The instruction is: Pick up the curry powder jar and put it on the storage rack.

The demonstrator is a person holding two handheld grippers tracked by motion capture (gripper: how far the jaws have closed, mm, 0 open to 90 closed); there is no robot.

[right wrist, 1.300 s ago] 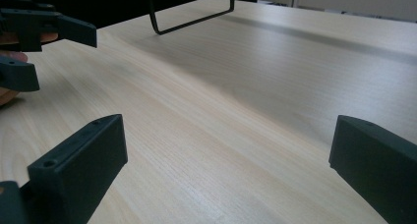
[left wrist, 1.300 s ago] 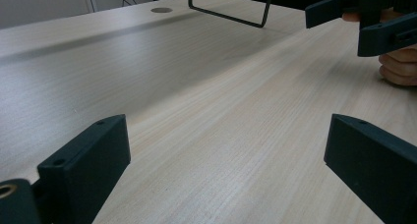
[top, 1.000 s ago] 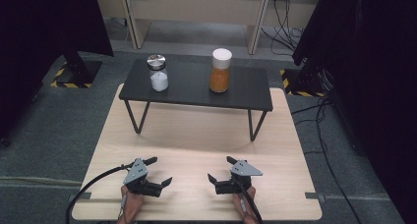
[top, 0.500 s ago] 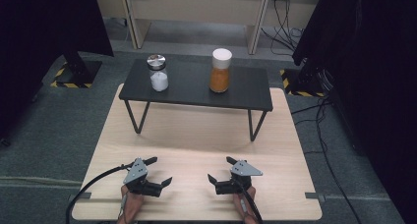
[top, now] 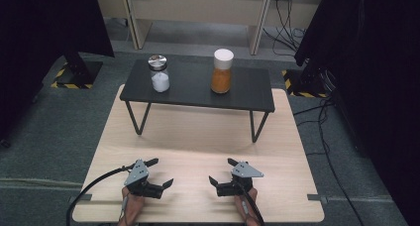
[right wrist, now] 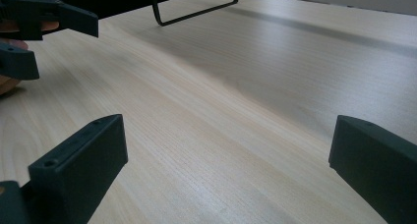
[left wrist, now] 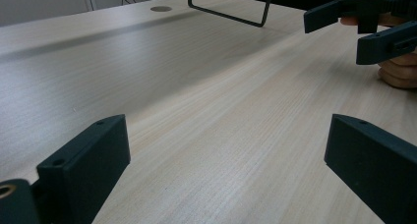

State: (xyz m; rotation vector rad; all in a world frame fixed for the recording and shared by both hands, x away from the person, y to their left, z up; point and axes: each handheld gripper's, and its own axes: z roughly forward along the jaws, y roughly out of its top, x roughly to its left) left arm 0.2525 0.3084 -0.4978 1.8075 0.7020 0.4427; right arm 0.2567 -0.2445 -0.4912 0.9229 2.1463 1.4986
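Two jars stand on a low black shelf (top: 198, 92) at the far side of the wooden table (top: 198, 137). The left jar (top: 159, 75) has a metal lid and white contents; the right jar (top: 222, 72) has a white lid and orange contents. My left gripper (top: 161, 172) rests open near the table's front edge, nothing between its jaws. My right gripper (top: 221, 171) sits open beside it, facing it, also holding nothing. In the left gripper view, my left gripper (left wrist: 226, 155) frames bare wood, with the right gripper (left wrist: 369, 22) at upper right. In the right gripper view, my right gripper (right wrist: 228, 160) is wide apart, the left gripper (right wrist: 34, 27) at upper left.
The shelf stands on thin black wire legs (top: 141, 119), one of which shows as a leg (left wrist: 231, 13) and a leg (right wrist: 192, 10) in the gripper views. Black curtains hang at both sides. Cables (top: 322, 122) lie on the grey floor at right.
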